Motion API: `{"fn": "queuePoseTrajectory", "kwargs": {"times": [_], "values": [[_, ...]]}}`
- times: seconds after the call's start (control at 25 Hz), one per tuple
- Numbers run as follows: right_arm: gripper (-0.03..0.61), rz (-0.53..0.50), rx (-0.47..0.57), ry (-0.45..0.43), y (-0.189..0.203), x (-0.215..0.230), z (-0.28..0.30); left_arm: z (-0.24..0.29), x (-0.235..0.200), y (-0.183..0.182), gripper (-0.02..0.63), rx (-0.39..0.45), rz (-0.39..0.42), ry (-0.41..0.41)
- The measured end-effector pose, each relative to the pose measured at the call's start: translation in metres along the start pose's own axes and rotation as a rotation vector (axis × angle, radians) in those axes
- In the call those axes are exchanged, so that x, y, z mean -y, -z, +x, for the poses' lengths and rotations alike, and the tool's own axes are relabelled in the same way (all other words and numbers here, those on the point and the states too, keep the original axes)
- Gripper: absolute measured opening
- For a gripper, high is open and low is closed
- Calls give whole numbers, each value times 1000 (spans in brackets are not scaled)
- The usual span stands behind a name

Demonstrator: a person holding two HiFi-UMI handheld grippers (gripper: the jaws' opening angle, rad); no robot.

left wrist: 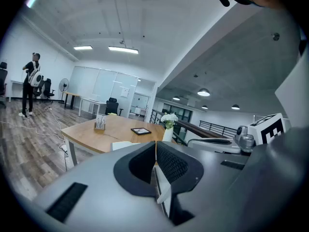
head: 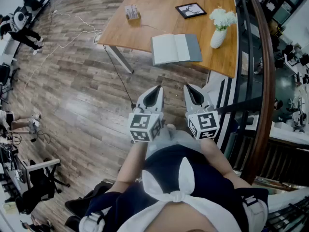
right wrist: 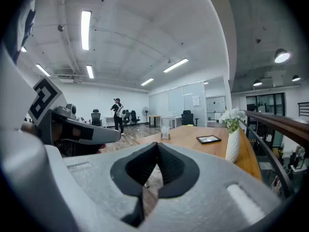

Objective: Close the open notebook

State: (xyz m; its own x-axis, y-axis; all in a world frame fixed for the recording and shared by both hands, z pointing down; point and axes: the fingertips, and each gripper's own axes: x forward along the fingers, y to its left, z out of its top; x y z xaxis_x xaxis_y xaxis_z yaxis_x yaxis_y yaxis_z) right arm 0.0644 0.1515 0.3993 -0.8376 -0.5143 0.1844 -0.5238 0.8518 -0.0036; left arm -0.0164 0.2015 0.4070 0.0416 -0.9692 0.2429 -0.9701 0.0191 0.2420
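The open notebook [head: 175, 48] with pale pages and a grey right-hand leaf lies flat on the light wooden bench [head: 159, 6], close to the bench's near edge and just left of a white ceramic vase [head: 217, 36] holding white flowers. Farther back on the same bench sit a black rectangular picture frame [head: 190, 10] and, well to its left, a small boxy holder [head: 132, 13] with cards or slips standing in it. The left claw [head: 155, 92] and the right claw [head: 192, 90] hang side by side over the grey-brown plank floor [head: 72, 91], in front of the person's body and well short of the bench – neither touches the notebook. Each claw's own view shows its two dark ribbed pads pressed together with nothing between them, both claws pointing slightly downward toward the bench. A dark curved railing [head: 264, 81] runs along the right side of the bench, and a person with a backpack [left wrist: 31, 83] stands far off across the room.
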Motion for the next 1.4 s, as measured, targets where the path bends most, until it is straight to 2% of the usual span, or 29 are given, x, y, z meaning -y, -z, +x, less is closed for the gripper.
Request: {"fn": "queuePoseTrajectory", "kwargs": {"times": [0.44, 0.84, 1.08, 1.4], "values": [[-3, -2, 6, -3, 5, 7, 7, 12, -3, 2, 25, -15, -12, -6], [-3, 16, -24, -3, 10, 20, 28, 39, -24, 6, 25, -54, -56, -9], [-2, 21, -42, -3, 14, 30, 47, 59, -44, -2, 26, -46, -84, -25], [-2, 25, -69, -14, 11, 49, 77, 93, -65, -11, 140, -72, -83, -29]]}}
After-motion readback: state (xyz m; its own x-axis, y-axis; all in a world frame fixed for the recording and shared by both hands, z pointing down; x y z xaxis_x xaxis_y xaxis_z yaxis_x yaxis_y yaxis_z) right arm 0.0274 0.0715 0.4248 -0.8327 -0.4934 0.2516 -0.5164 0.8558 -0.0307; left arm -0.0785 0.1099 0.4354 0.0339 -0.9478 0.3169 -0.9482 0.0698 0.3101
